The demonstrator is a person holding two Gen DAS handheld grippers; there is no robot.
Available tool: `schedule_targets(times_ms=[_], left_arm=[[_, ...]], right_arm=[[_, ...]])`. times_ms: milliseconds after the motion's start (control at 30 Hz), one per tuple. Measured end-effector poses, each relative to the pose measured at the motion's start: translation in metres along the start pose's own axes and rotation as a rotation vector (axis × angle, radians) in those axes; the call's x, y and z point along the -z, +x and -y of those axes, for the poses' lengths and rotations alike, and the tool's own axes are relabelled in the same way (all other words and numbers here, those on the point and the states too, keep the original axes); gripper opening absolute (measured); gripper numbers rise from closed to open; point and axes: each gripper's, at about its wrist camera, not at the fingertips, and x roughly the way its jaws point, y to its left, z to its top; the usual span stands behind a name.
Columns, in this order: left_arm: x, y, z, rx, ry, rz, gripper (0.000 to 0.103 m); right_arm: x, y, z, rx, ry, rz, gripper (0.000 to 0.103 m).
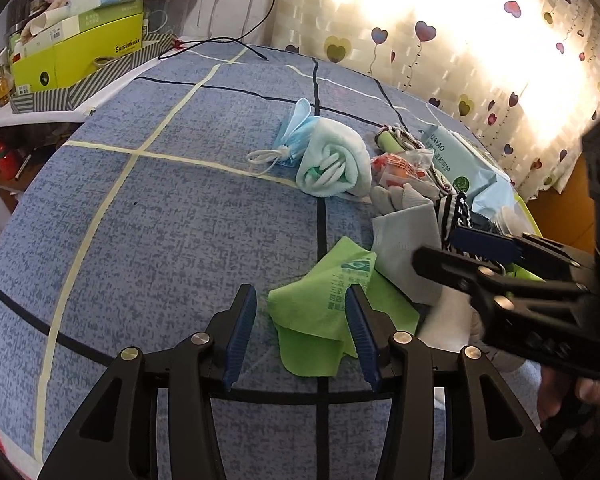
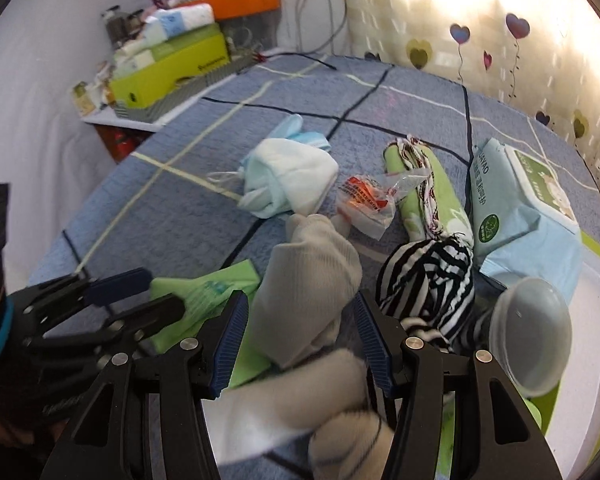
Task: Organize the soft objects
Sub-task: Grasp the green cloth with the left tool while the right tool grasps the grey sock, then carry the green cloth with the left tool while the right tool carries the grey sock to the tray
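A green cloth [image 1: 320, 312] lies crumpled on the blue bedsheet [image 1: 160, 220], partly between the fingers of my left gripper [image 1: 300, 294], which is open and not pressing on it. To its right lies a grey sock [image 1: 404, 248] under my right gripper [image 1: 438, 246]. In the right wrist view the grey sock [image 2: 308, 272] sits between the wide-apart fingers of the right gripper [image 2: 300, 304], which is open. A black-and-white striped cloth [image 2: 428, 276] is bunched just right of it. A white sock [image 2: 300, 412] lies close under the camera. The left gripper [image 2: 160, 290] is over the green cloth [image 2: 204, 292].
A rolled pale-blue towel [image 1: 336, 160] and a face mask [image 1: 296, 132] lie mid-bed. Farther right are an orange-printed plastic bag [image 2: 364, 200], a green fabric roll [image 2: 424, 196], a wet-wipes pack [image 2: 516, 200] and a clear plastic tub [image 2: 532, 340]. Stacked boxes [image 1: 80, 60] stand back left.
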Motion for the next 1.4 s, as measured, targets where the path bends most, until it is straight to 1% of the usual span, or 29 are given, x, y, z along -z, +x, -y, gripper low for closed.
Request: schedule_targets(times_ms=[167,200,267,300,333,467,567,633,667,800,833,900,933,967,1000,1167,1400], left_arm=[[-0.002,0.005,-0.001,0.026,0.012,-0.012,0.048],[-0.002,0.006,-0.001,0.031,0.015,-0.016,0.048],[-0.003,0.010,0.000,0.043,0.021,-0.028,0.048],[-0.004,0.011,0.001,0.045,0.024,-0.031,0.048],[-0.004,0.013,0.003,0.048,0.027,-0.033,0.048],[-0.005,0.019,0.014,0.067,0.056,-0.051,0.048],[-0.004,0.020,0.022,0.066,0.077,-0.054,0.055],[-0.003,0.020,0.028,0.067,0.090,-0.058,0.055],[-0.002,0.020,0.030,0.065,0.098,-0.059,0.055],[0.000,0.023,0.039,0.011,0.137,-0.047,0.054],[-0.001,0.024,0.040,-0.004,0.141,-0.047,0.052],[0.000,0.023,0.040,-0.057,0.143,-0.041,0.031],[-0.001,0.023,0.038,-0.069,0.136,-0.040,0.027],[-0.001,0.022,0.035,-0.070,0.127,-0.040,0.015],[-0.002,0.021,0.032,-0.065,0.115,-0.043,0.011],[0.001,0.014,0.030,-0.050,0.100,-0.036,0.008],[-0.007,-0.018,0.033,-0.052,0.081,0.053,0.008]], right_arm=[[-0.009,0.020,0.003,0.018,0.010,-0.037,0.054],[-0.010,0.024,0.004,0.016,0.013,-0.043,0.043],[-0.010,0.024,0.004,0.004,0.016,-0.040,0.034],[-0.012,0.022,0.004,0.000,0.014,-0.033,0.027],[-0.013,0.017,0.003,-0.004,0.012,-0.018,0.025],[-0.015,-0.003,0.009,-0.009,0.019,0.031,0.024],[-0.013,-0.017,0.013,-0.015,0.021,0.063,0.024],[-0.011,-0.025,0.013,-0.024,0.017,0.078,0.024],[-0.010,-0.028,0.013,-0.029,0.015,0.085,0.024],[-0.007,-0.039,0.011,-0.048,0.004,0.104,0.024],[-0.006,-0.041,0.011,-0.052,0.002,0.107,0.024],[-0.004,-0.045,0.011,-0.057,0.001,0.113,0.024],[-0.003,-0.047,0.011,-0.059,0.003,0.117,0.024],[-0.001,-0.051,0.012,-0.063,0.004,0.124,0.024],[0.000,-0.053,0.013,-0.063,0.005,0.128,0.024],[0.004,-0.068,0.013,-0.065,0.007,0.157,0.024],[0.012,-0.095,0.016,-0.066,0.012,0.209,0.024]])
